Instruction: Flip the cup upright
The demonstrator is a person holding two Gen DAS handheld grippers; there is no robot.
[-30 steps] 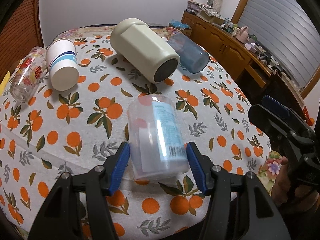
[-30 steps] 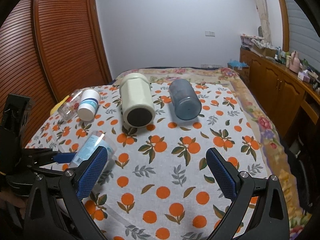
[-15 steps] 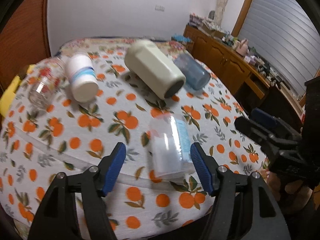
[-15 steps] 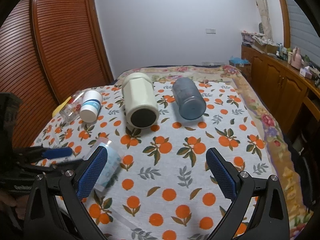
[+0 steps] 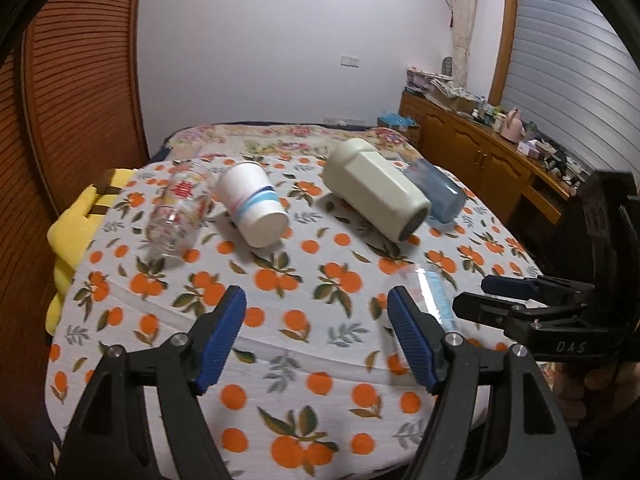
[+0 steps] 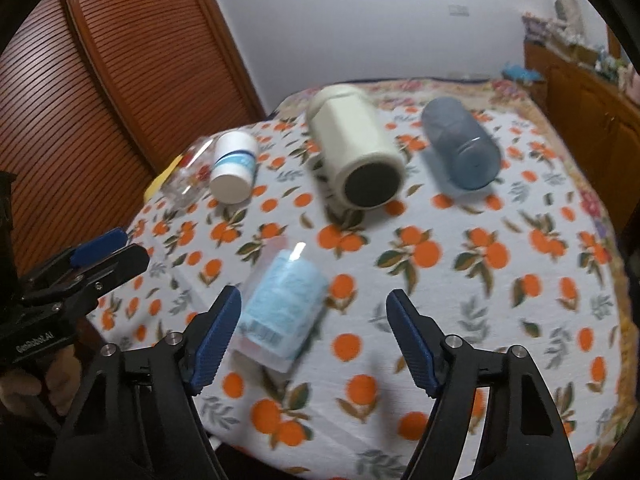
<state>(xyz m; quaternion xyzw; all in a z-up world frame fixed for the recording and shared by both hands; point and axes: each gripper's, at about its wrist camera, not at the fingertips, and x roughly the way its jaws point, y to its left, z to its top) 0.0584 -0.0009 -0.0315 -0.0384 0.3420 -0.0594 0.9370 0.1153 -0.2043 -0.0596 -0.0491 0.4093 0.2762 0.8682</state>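
Observation:
A clear plastic cup with a light blue label (image 6: pixel 282 304) lies on its side on the orange-print tablecloth (image 6: pixel 460 304). My right gripper (image 6: pixel 314 336) is open just in front of it, the cup nearest its left finger. In the left wrist view the cup (image 5: pixel 430 300) is partly hidden behind the right finger of my left gripper (image 5: pixel 318 338), which is open and empty over bare cloth. My right gripper shows side-on in the left wrist view (image 5: pixel 520 300).
More cups lie on their sides further back: a glass with red print (image 5: pixel 176 212), a white paper cup with a blue band (image 5: pixel 254 204), a cream flask (image 5: pixel 378 196) and a blue tumbler (image 5: pixel 438 196). A wooden sideboard (image 5: pixel 500 168) stands right.
My left gripper pulled back and swung left off the clear cup, which now lies outside its jaws. My right gripper moved in toward the cup. The cup still lies on its side.

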